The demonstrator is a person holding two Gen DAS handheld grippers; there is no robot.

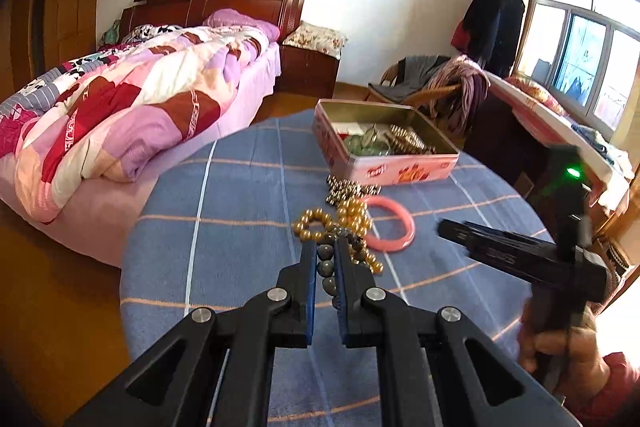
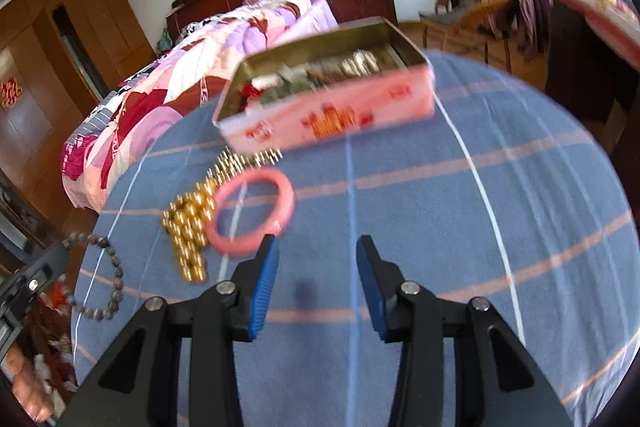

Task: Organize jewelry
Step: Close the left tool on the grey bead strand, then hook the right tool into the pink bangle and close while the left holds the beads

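A pink open tin (image 1: 400,169) (image 2: 332,119) with jewelry inside stands on the blue checked cloth (image 1: 240,227) (image 2: 480,207). In front of it lie a pink bangle (image 1: 394,227) (image 2: 252,215), gold bead strands (image 1: 352,217) (image 2: 190,231) and a silver bead strand (image 1: 344,189). My left gripper (image 1: 325,251) is shut on a dark grey bead bracelet (image 1: 326,269), which hangs from it in the right wrist view (image 2: 108,267). My right gripper (image 2: 318,247) is open and empty, just right of the bangle, above the cloth.
The table is round; its edge drops off to the left toward a bed (image 1: 120,99) with a patchwork quilt. A chair with clothes (image 1: 440,83) and a dark cabinet (image 1: 512,135) stand beyond the tin on the right.
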